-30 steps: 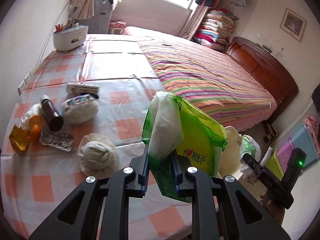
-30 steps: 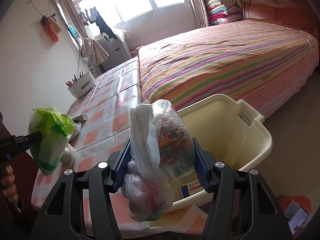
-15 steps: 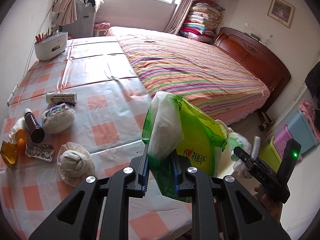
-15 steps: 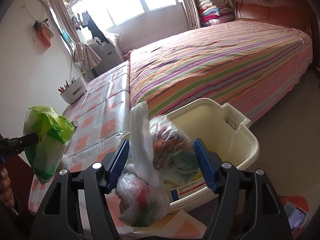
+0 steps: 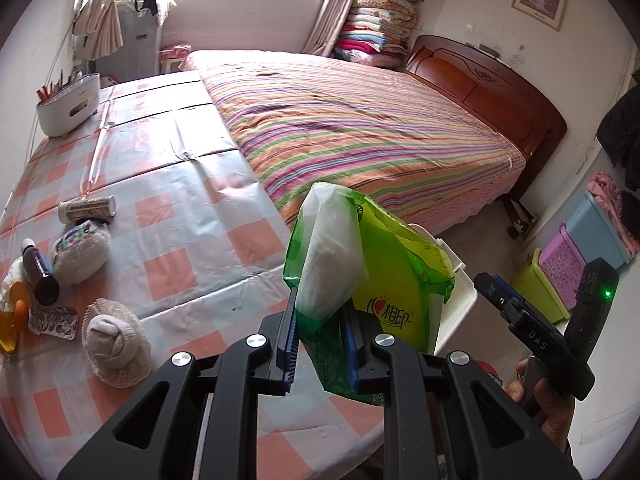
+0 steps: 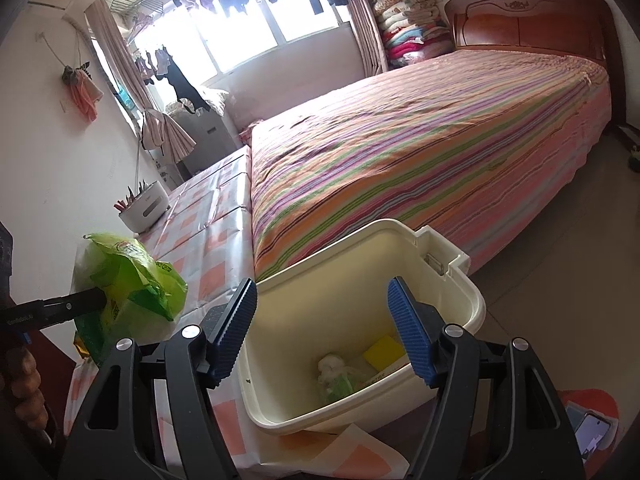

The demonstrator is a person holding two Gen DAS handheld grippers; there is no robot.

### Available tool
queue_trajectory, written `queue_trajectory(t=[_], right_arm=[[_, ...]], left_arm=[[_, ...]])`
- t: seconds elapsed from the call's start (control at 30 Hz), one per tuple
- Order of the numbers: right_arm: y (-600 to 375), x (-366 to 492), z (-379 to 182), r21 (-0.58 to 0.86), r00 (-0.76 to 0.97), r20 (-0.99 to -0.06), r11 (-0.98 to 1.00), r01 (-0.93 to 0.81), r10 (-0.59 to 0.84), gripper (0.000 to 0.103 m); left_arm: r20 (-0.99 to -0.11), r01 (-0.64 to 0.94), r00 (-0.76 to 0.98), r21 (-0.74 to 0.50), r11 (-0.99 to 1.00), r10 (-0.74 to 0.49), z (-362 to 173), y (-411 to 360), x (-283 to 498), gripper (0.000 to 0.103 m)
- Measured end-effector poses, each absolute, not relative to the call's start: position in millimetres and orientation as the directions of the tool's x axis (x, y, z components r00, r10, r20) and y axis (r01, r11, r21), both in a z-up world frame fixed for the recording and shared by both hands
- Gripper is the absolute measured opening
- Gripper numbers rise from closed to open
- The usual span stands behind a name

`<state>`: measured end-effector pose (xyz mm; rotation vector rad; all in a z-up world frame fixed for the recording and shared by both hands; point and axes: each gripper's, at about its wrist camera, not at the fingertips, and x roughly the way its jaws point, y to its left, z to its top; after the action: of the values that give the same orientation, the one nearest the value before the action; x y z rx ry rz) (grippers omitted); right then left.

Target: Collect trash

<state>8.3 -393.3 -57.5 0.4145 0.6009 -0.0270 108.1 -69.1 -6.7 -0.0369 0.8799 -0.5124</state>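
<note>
My left gripper (image 5: 320,344) is shut on a crumpled green and white plastic bag (image 5: 360,272) and holds it above the table edge, next to the bin. The bag also shows in the right wrist view (image 6: 128,280). My right gripper (image 6: 324,332) is open and empty above the cream plastic bin (image 6: 452,280). A clear bag of trash (image 6: 340,376) and a yellow item (image 6: 384,354) lie in the bin's bottom. The right gripper also shows in the left wrist view (image 5: 496,296). The bin's rim (image 5: 460,300) peeks out behind the green bag.
On the checked table (image 5: 168,184) lie a knitted hat (image 5: 114,344), a round pouch (image 5: 80,248), a dark bottle (image 5: 40,276), a tube (image 5: 86,208), a foil blister pack (image 5: 52,320) and a white holder (image 5: 68,104). A striped bed (image 5: 360,132) adjoins the table. Coloured baskets (image 5: 560,268) stand on the floor.
My right gripper has opened and the clear trash bag has dropped from it into the bin. My left gripper still holds the green bag and has shifted toward the bin.
</note>
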Motion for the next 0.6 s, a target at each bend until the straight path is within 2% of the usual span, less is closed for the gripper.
queue_trajectory(t=[0.6], right_arm=[[-426, -29, -47, 0.378, 0.844, -0.536, 0.895, 0.238, 0.001, 0.07]], left_arm=[[-0.772, 0.539, 0.428, -0.199, 0.818, -0.47, -28, -153, 114, 0.02]])
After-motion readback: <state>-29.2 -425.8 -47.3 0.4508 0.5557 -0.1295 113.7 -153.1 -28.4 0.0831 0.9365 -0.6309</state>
